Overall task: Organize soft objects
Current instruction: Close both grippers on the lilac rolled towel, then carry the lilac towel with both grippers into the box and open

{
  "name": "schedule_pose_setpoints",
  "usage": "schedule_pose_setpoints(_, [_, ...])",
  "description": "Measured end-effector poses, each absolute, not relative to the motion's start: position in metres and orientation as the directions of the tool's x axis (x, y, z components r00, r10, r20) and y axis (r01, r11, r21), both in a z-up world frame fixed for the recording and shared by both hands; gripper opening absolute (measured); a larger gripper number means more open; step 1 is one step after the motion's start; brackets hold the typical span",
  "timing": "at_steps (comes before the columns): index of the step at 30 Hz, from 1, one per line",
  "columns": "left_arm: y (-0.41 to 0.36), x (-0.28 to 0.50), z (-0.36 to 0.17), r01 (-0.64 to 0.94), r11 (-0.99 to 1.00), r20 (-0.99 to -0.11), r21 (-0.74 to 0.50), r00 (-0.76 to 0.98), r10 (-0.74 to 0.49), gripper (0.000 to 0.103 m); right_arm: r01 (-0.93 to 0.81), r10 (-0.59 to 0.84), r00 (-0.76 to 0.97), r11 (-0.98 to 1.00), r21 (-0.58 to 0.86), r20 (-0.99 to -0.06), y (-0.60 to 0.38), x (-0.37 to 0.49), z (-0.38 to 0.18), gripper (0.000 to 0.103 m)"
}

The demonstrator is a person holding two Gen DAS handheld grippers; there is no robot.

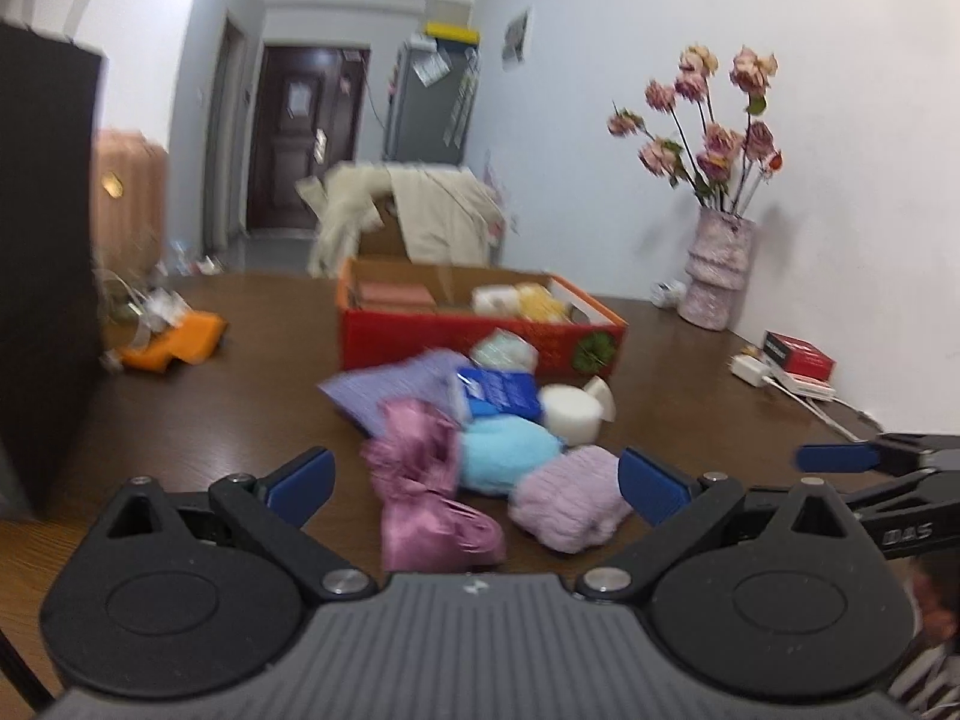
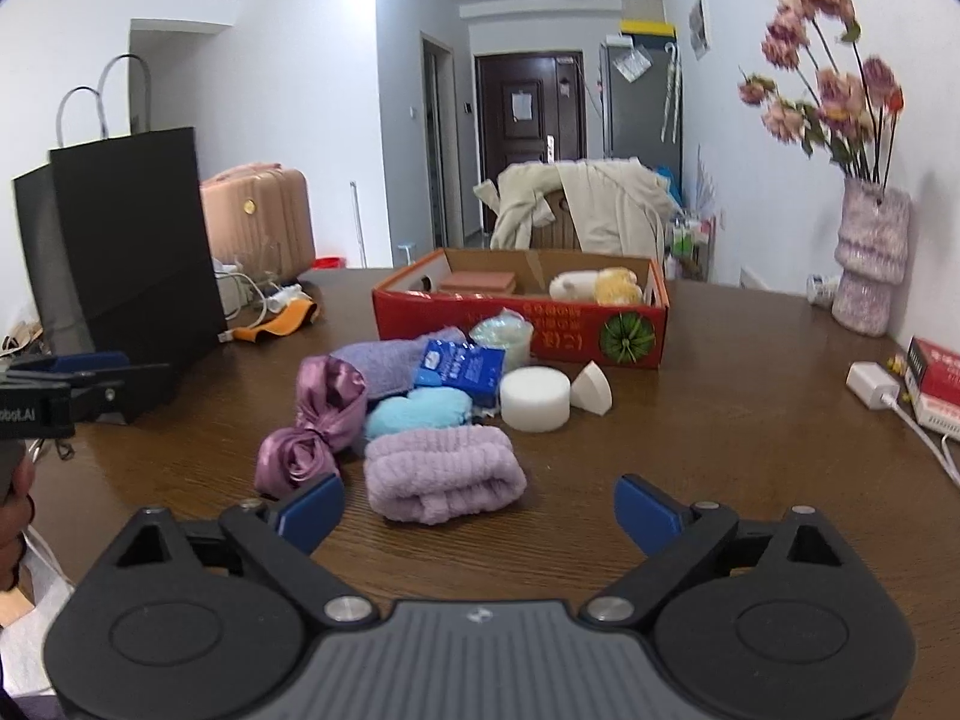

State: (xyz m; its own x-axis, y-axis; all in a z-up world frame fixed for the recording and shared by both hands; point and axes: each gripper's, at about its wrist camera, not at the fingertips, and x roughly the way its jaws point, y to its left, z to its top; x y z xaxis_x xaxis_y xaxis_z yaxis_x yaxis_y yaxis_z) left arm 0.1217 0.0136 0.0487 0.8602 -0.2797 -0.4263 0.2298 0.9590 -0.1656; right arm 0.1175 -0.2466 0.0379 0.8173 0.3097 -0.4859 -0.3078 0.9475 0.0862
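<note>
both tools hang low over the near edge of the dark brown wooden tabletop [image 2: 720, 420], tipped downward, side by side. the left gripper [image 1: 477, 483] has its blue-padded jaws spread wide, nothing clamped; the shiny mauve satin pouch [image 1: 429, 480] and the lilac fluffy rolled cloth [image 1: 570, 498] lie between and just ahead of its pads, though whether a pad touches either is hard to tell. the right gripper [image 2: 477, 513] stands wide apart too, empty, the lilac cloth just ahead of it and nearer its left pad.

the soft pile sits mid-table: a pale blue fluffy ball [image 2: 420, 411], a purple folded towel [image 2: 384, 360], a blue plastic tissue packet [image 2: 462, 367], a white foam cylinder [image 2: 534, 399] and a white foam wedge [image 2: 591, 389] beside it. behind them, toward the far edge, the red open cardboard box [image 2: 528, 330] holds a yellow and a white soft thing.

open wood runs right of the pile up to the white charger [image 2: 870, 384] near the right edge. a black paper bag [image 2: 132, 240] stands on the left side.
</note>
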Motion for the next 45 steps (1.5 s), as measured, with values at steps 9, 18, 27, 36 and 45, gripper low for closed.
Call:
schedule_pose_setpoints(9, [-0.038, 0.190, 0.017, 0.324, 0.906, -0.576, -0.273, 0.699, -0.424, 0.054, -0.305, 0.329, 0.782, 0.943, 0.136, -0.529, -0.259, 0.172, 0.021, 0.079])
schedule_pose_setpoints(18, [-0.035, 0.220, -0.014, 0.276, 0.907, -0.655, -0.318, 0.628, -0.421, 0.051, -0.334, 0.409, 0.719, 0.912, 0.238, -0.562, -0.254, 0.228, -0.005, 0.057])
schedule_pose_setpoints(27, [-0.024, 0.232, -0.009, 0.244, 0.875, -0.631, -0.419, 0.614, -0.474, 0.050, -0.359, 0.470, 0.673, 0.883, 0.303, -0.571, -0.241, 0.245, -0.022, 0.033])
schedule_pose_setpoints(36, [-0.030, 0.236, -0.016, 0.209, 0.885, -0.656, -0.416, 0.605, -0.451, 0.030, -0.319, 0.496, 0.655, 0.866, 0.385, -0.571, -0.254, 0.237, -0.031, 0.023])
schedule_pose_setpoints(45, [-0.035, 0.219, -0.004, 0.243, 0.877, -0.628, -0.415, 0.621, -0.469, 0.026, -0.336, 0.497, 0.676, 0.865, 0.372, -0.545, -0.255, 0.213, -0.021, 0.015])
